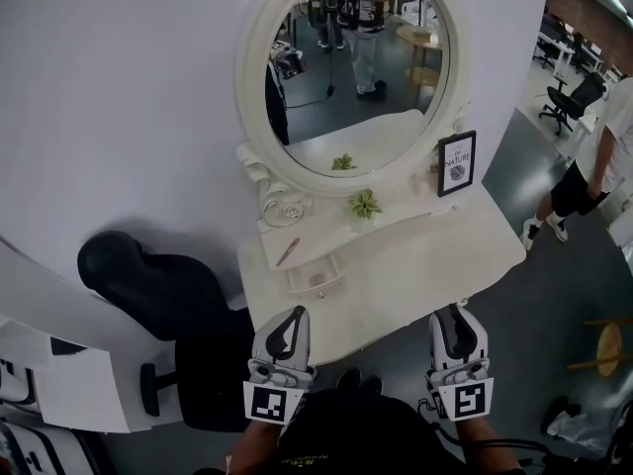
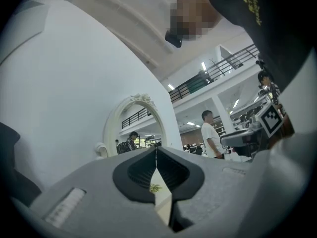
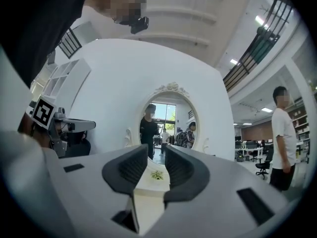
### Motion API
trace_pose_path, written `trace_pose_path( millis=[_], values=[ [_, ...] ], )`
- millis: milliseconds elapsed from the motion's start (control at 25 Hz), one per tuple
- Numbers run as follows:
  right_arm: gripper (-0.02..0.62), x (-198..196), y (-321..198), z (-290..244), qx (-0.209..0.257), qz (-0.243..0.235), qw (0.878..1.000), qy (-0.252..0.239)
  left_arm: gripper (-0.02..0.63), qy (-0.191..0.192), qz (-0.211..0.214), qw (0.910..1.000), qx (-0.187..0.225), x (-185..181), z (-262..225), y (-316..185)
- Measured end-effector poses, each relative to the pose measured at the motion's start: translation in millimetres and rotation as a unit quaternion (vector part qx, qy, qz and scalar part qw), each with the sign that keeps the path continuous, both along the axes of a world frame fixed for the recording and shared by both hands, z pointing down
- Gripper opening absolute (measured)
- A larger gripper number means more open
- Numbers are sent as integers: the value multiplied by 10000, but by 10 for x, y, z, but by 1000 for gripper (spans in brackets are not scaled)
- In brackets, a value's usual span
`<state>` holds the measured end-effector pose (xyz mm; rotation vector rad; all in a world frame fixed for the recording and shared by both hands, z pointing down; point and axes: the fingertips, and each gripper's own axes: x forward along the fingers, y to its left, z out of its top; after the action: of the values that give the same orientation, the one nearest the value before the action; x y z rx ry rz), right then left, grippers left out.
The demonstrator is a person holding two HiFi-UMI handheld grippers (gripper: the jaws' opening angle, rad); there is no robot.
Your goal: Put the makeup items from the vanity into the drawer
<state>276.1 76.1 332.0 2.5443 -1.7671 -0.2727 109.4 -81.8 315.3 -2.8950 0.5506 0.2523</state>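
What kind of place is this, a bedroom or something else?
Likely a staged dressing corner inside a large office or lab hall: a white vanity with an oval mirror stands against a white wall, while an office chair and an upper-floor railing show beyond it.

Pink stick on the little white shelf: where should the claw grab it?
Probably the middle of the thin pink stick, from straight above, pinching across its width: it lies flat and slanted on the white vanity shelf, long sides free.

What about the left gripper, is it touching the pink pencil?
Apart. The head view shows the left gripper at the front of the vanity, the pink pencil back on the shelf.
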Motion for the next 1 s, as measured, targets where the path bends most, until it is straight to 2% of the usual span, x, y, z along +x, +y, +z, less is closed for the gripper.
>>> trace_pose_path(
  millis=[160, 320, 520, 680, 1000],
  values=[
    [103, -1, 78, 143, 195, 160, 9997, 71, 23, 97, 233, 9997, 15, 136, 15, 149],
    [100, -29, 173, 322, 102, 334, 9994, -18, 23, 91, 384, 9992, -38, 212, 114, 317],
    [86, -55, 270, 192, 343, 368, 9987, 64, 23, 37, 618, 9981, -25, 302, 184, 444],
    [75, -47, 407, 212, 396, 608, 9972, -152, 23, -2, 720, 9973, -103, 338, 235, 520],
    [29, -86, 520, 422, 114, 734, 9965, -373, 23, 16, 756, 9969, -207, 352, 252, 578]
  ],
)
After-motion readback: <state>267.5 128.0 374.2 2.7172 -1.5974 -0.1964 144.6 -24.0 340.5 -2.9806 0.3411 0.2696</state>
